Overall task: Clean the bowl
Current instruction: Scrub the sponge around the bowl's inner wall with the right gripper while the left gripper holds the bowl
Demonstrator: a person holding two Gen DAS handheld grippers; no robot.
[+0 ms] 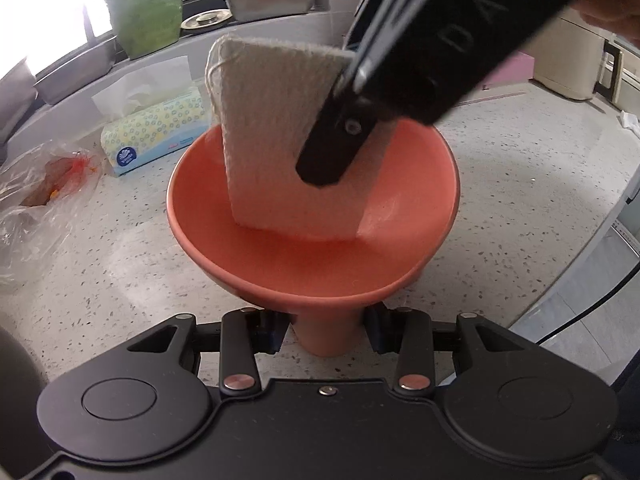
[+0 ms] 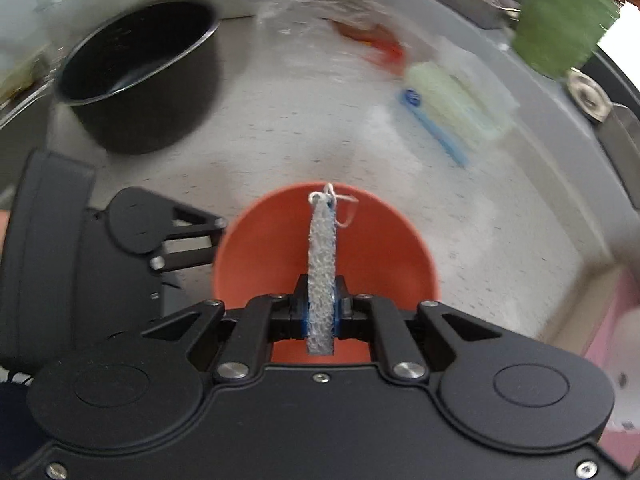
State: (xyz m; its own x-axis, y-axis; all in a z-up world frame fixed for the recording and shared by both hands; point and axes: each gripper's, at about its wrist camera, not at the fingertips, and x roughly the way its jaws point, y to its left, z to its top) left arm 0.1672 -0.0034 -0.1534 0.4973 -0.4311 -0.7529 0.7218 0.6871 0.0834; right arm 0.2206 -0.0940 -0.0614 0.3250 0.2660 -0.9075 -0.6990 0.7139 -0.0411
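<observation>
Nearest the lens, the left tongs (image 1: 326, 330) clamp the foot of the orange bowl (image 1: 280, 272), steadying it upright on the speckled desk (image 1: 520, 184). The right tongs (image 2: 321, 312), narrow, pinch a white scrubbing pad (image 1: 280, 140) on edge, its lower end inside the bowl, ready to wipe the wall. At ten o'clock lies a tissue pack (image 1: 156, 132); beyond, a green pot (image 1: 140, 4).

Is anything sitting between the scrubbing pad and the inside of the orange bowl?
Nothing visible does. The right gripper holds the flat whitish woven scrubbing pad upright inside the orange footed bowl, lower edge at its inner surface. The left gripper clamps the bowl's foot.
</observation>
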